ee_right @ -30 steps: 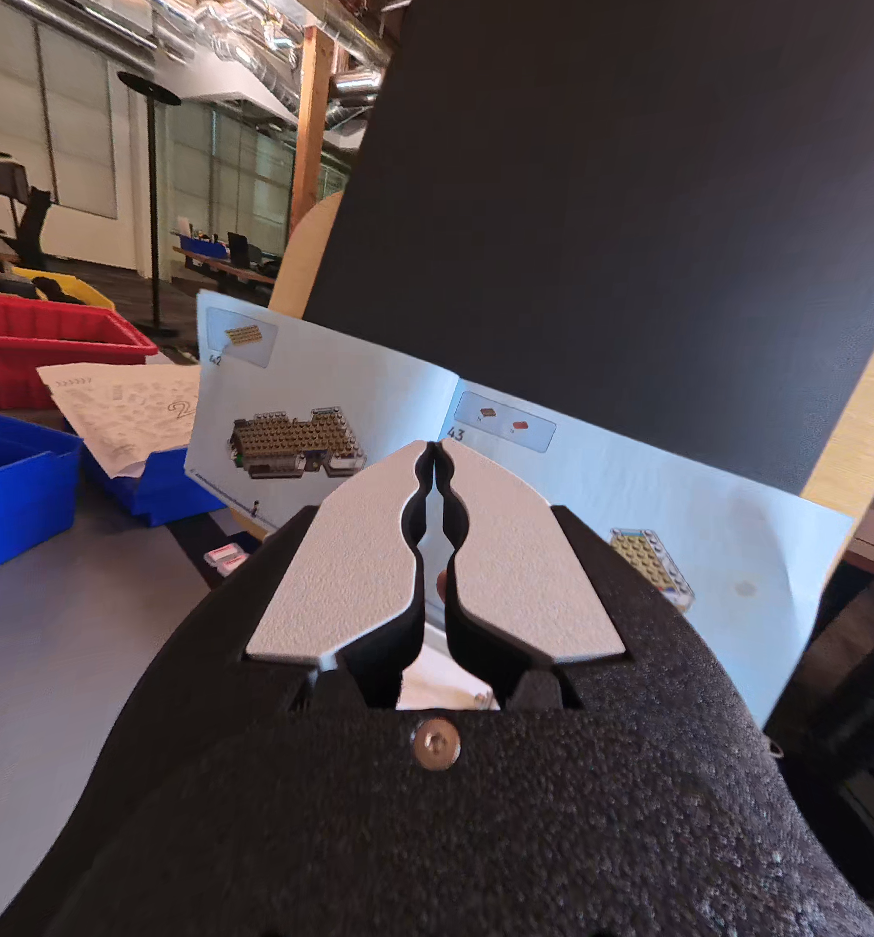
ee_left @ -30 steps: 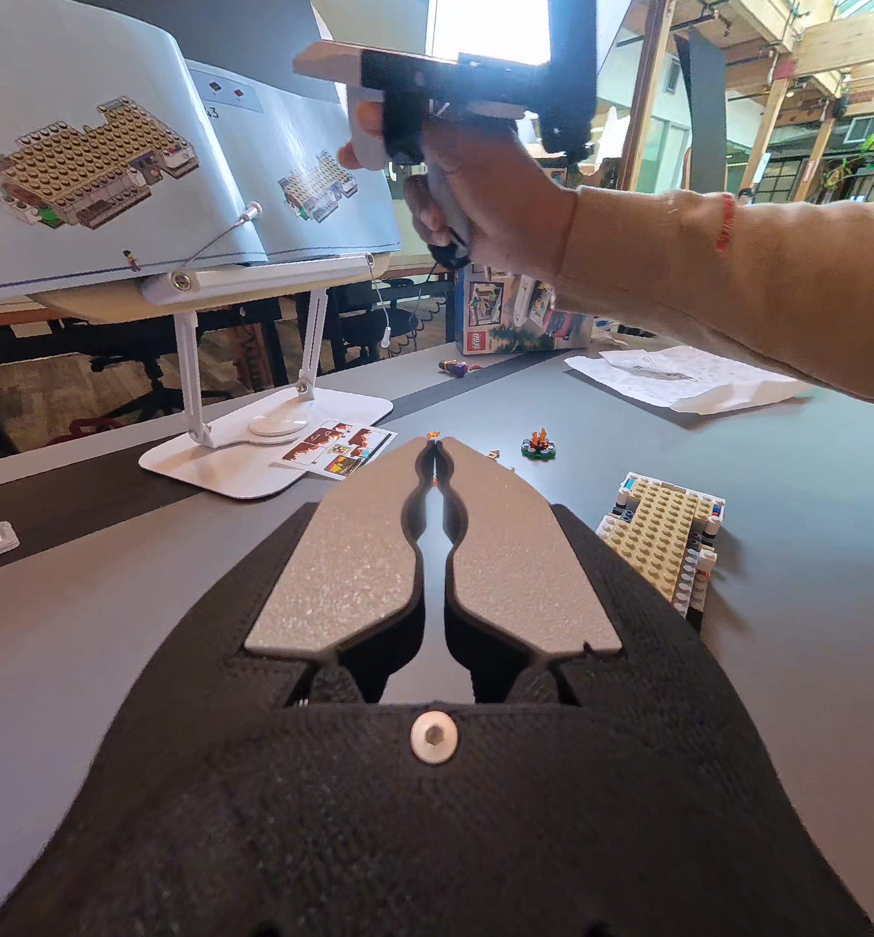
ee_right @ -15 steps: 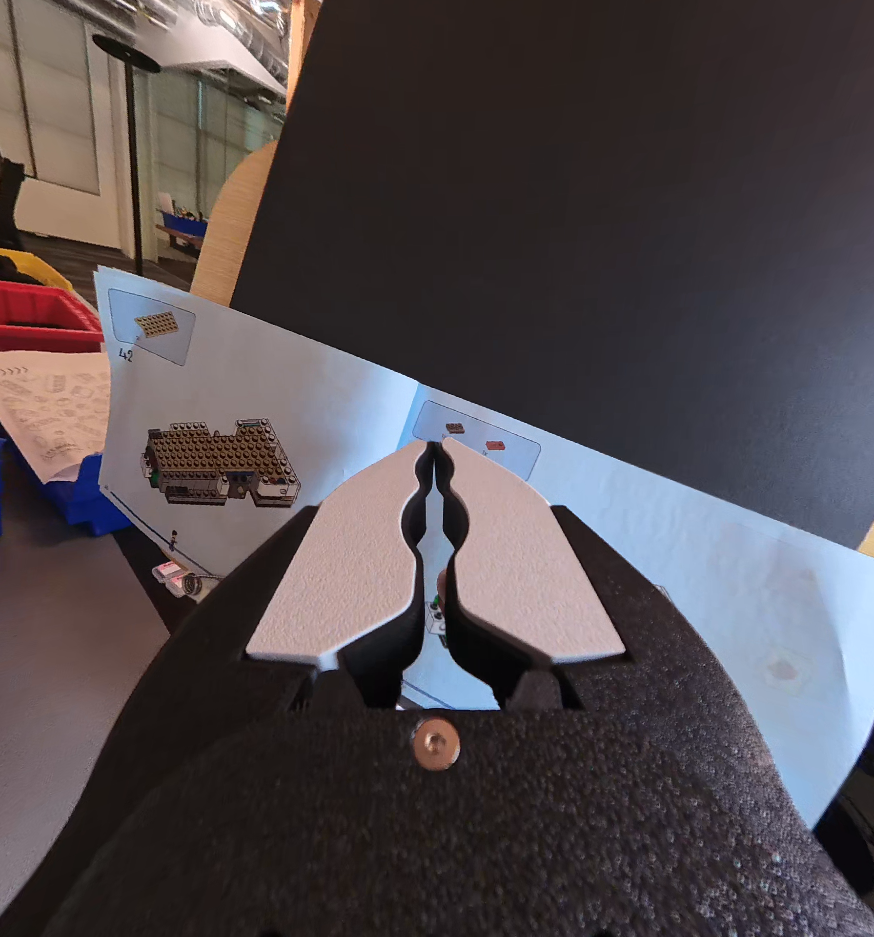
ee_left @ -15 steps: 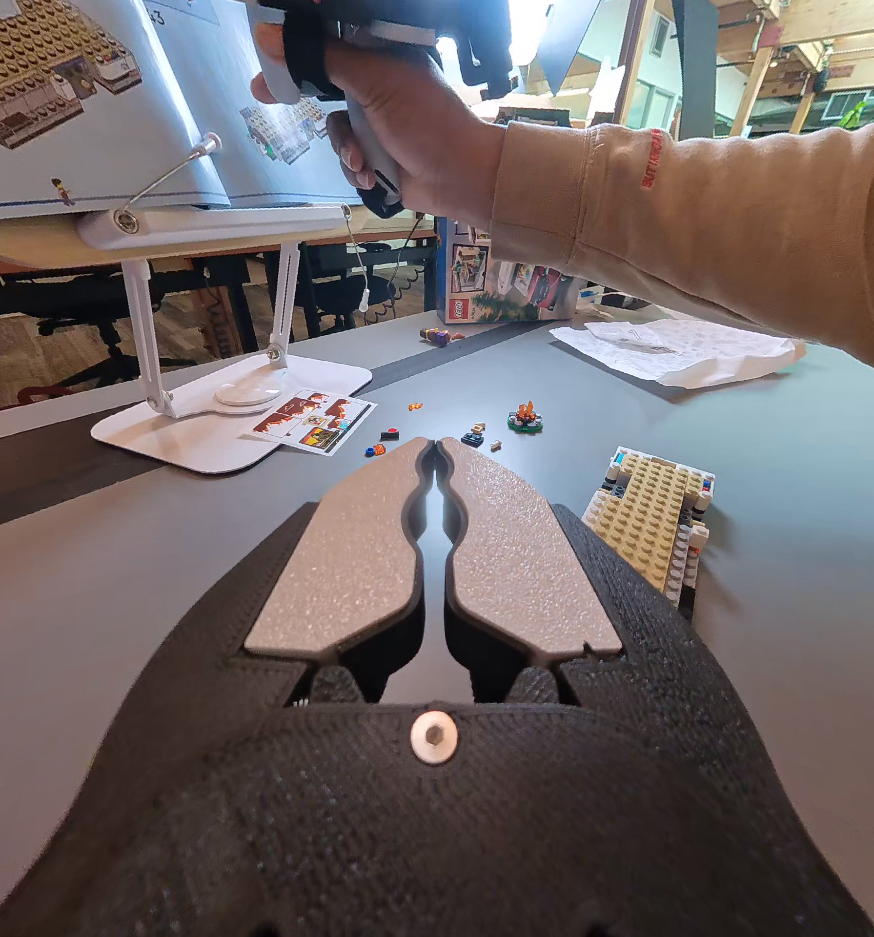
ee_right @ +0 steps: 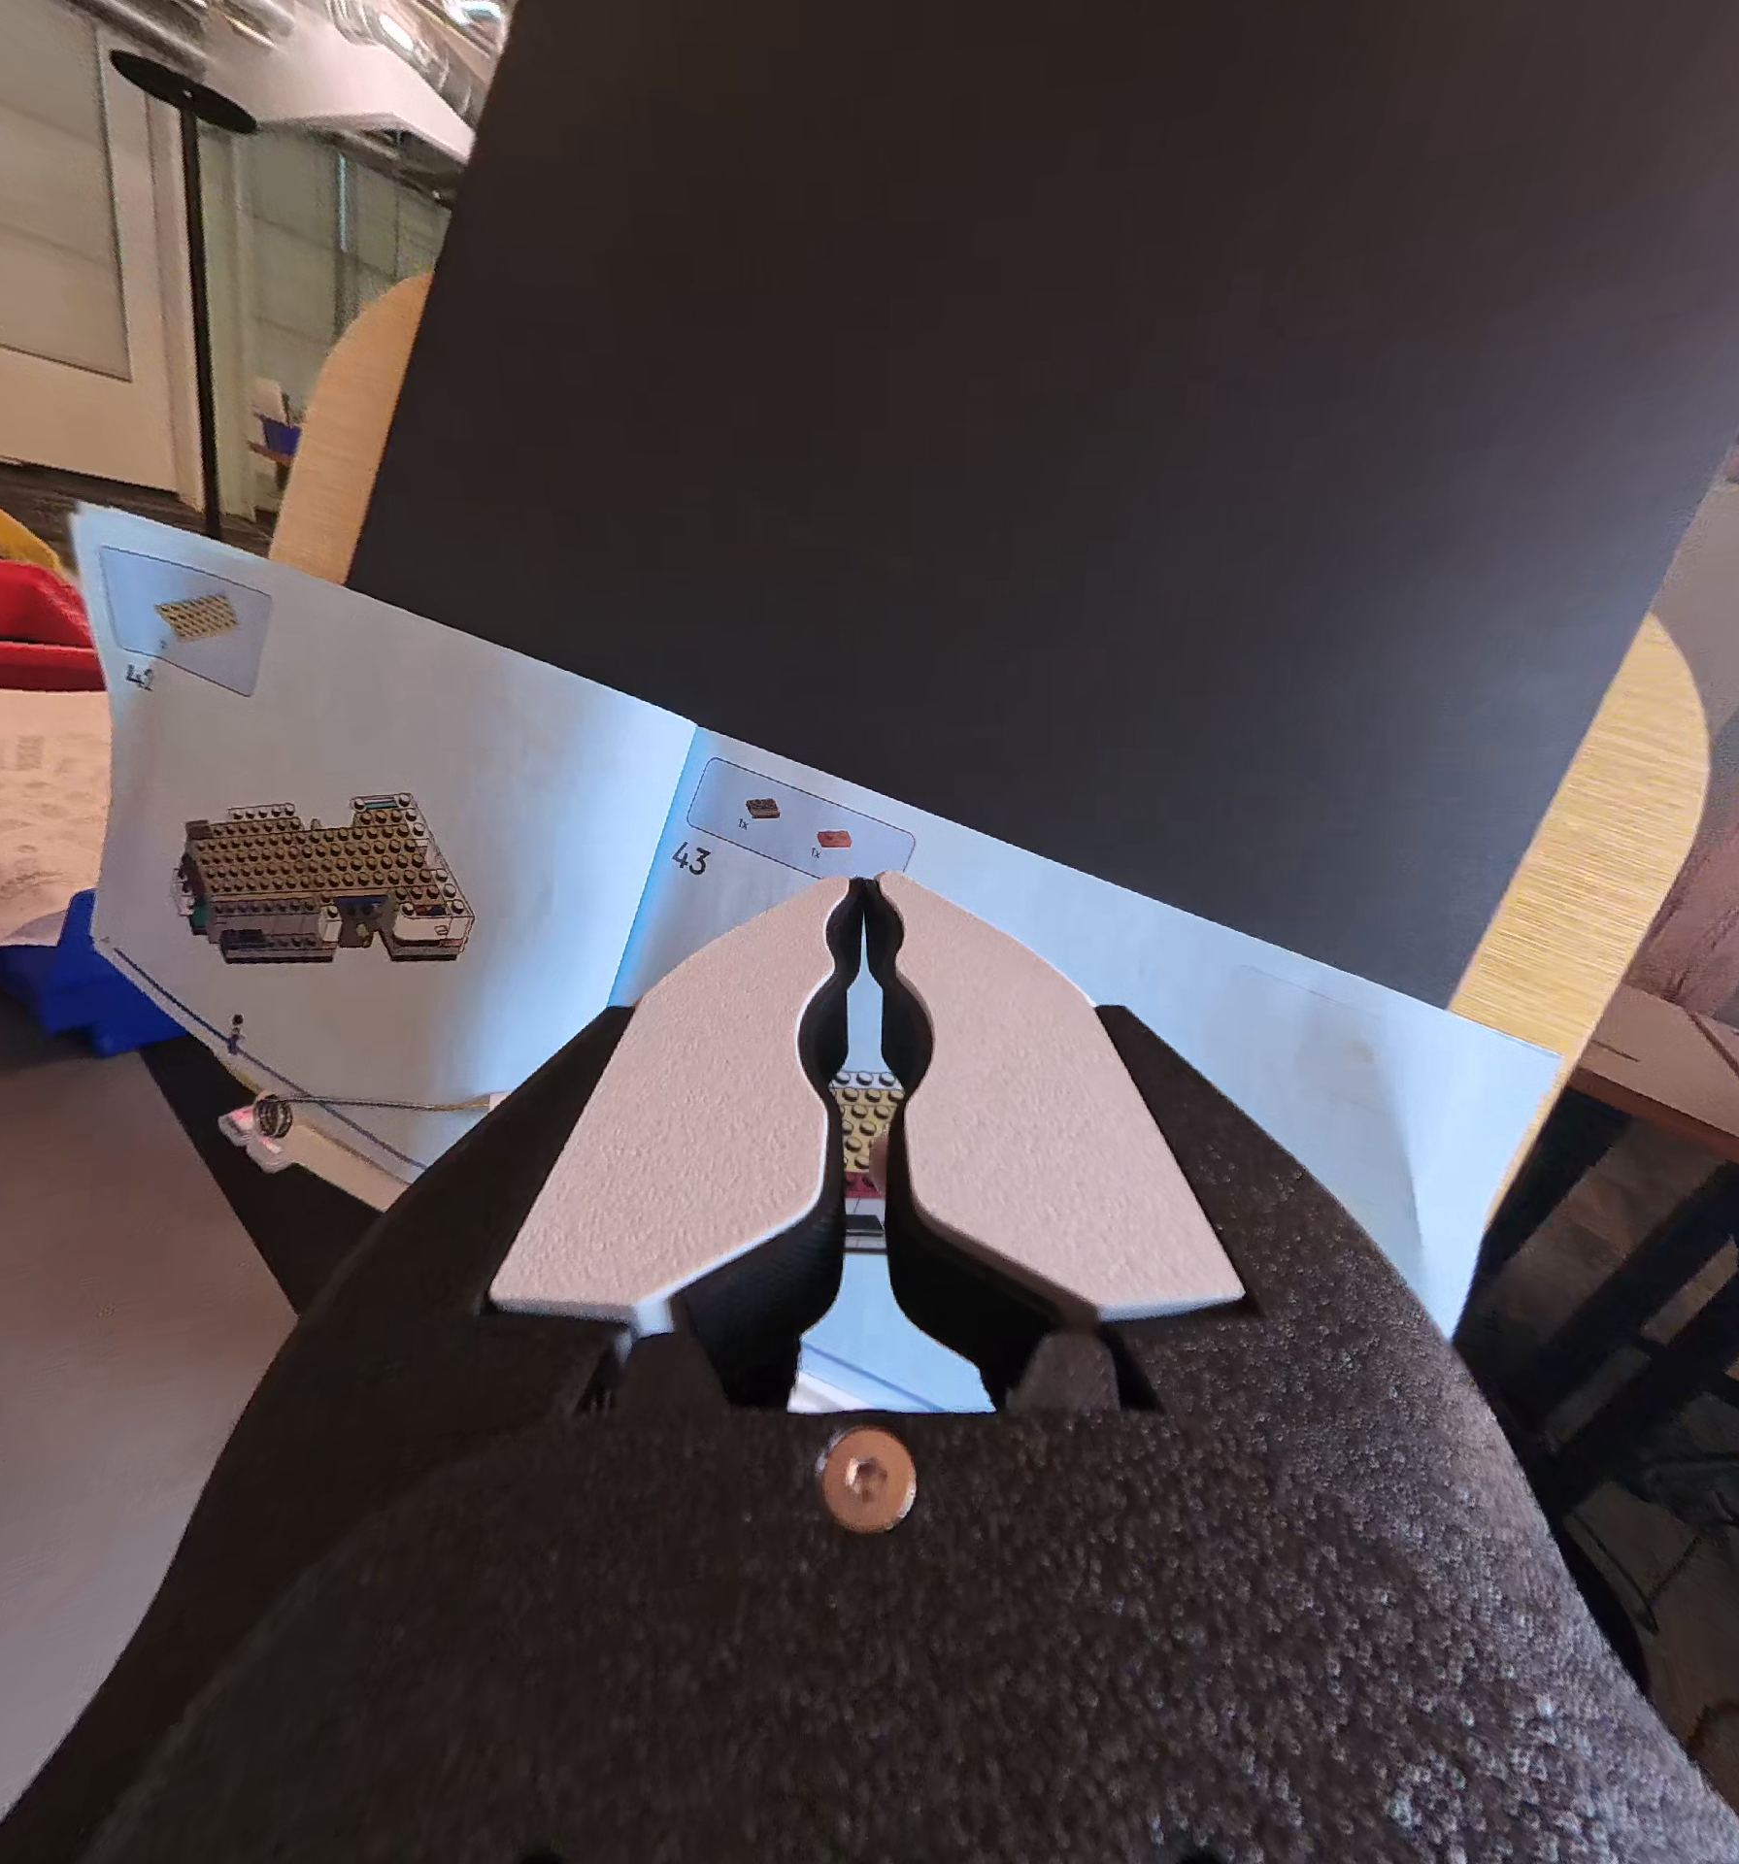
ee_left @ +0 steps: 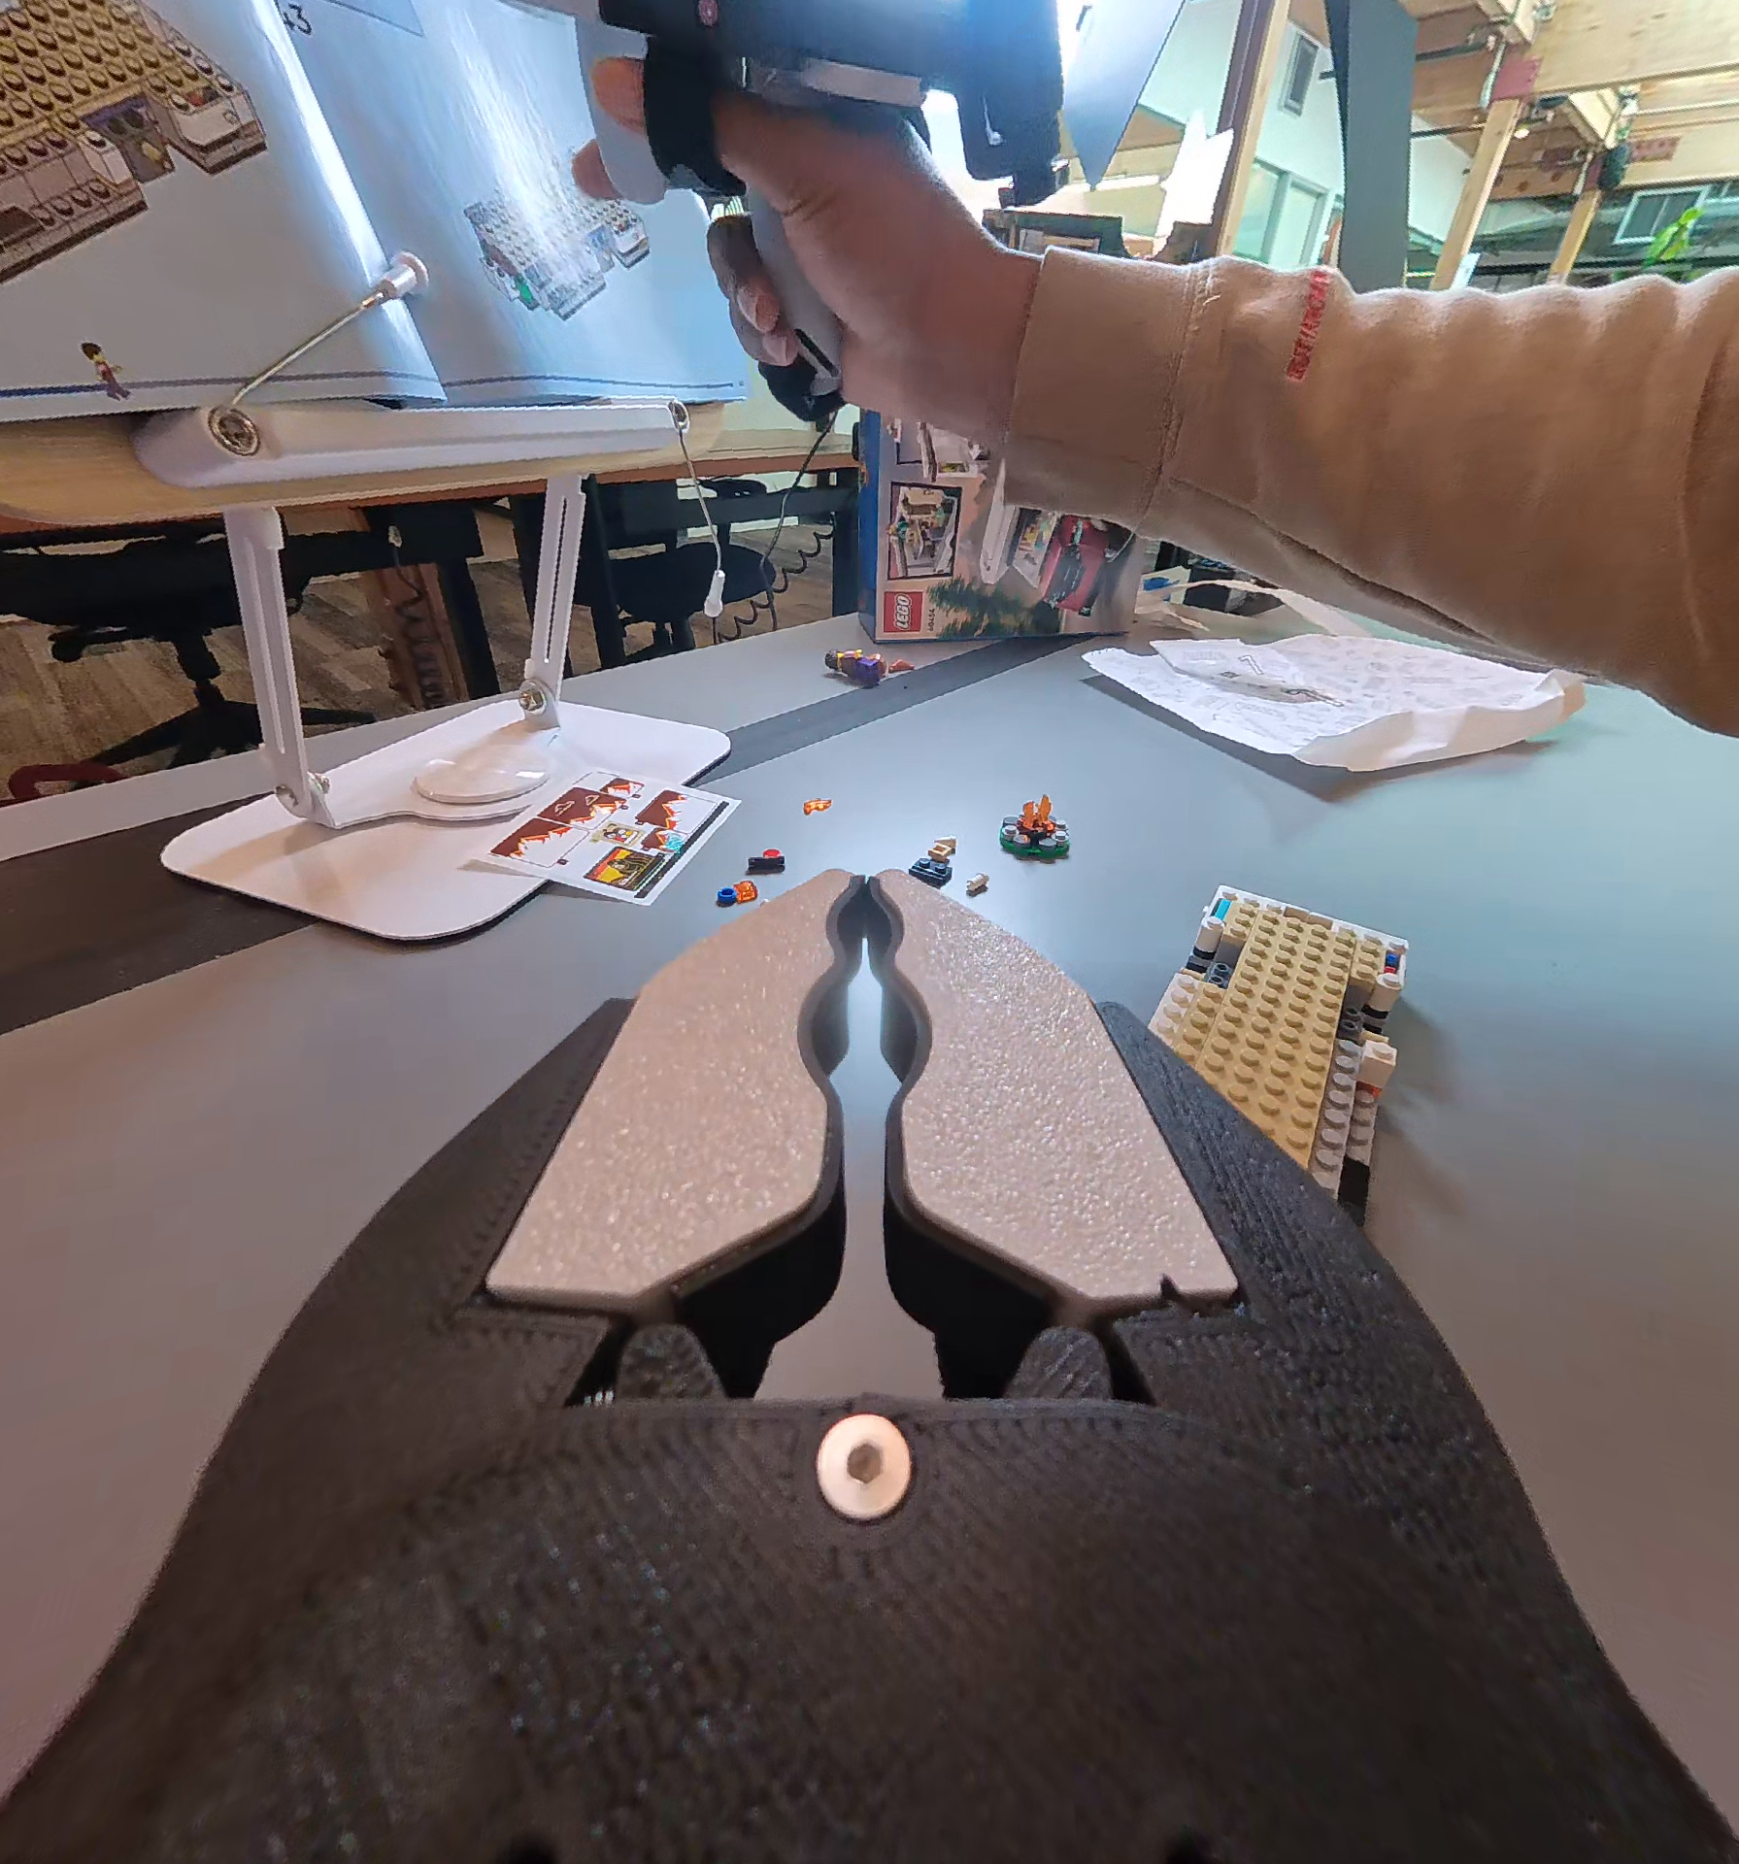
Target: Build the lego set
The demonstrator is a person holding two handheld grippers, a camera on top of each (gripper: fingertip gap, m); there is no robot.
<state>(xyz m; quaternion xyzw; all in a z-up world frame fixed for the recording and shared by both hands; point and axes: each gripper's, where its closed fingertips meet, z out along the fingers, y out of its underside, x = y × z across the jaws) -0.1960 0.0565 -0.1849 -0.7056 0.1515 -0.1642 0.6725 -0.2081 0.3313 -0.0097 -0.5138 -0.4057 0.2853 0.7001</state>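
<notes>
The left gripper (ee_left: 865,880), jaws clenched on nothing, hovers above loose small bricks (ee_left: 938,869); the right gripper (ee_right: 867,883), likewise closed and bare, faces the open instruction booklet (ee_right: 502,807).

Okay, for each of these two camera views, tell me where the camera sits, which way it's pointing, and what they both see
Left wrist view: sits on the left gripper, low over the grey table, facing loose brick pieces and a tan brick build; jaws shut; a hand and sleeve show above.
Right wrist view: sits on the right gripper, raised, facing the open instruction booklet; jaws shut.
Shared: the booklet on its white stand.
</notes>
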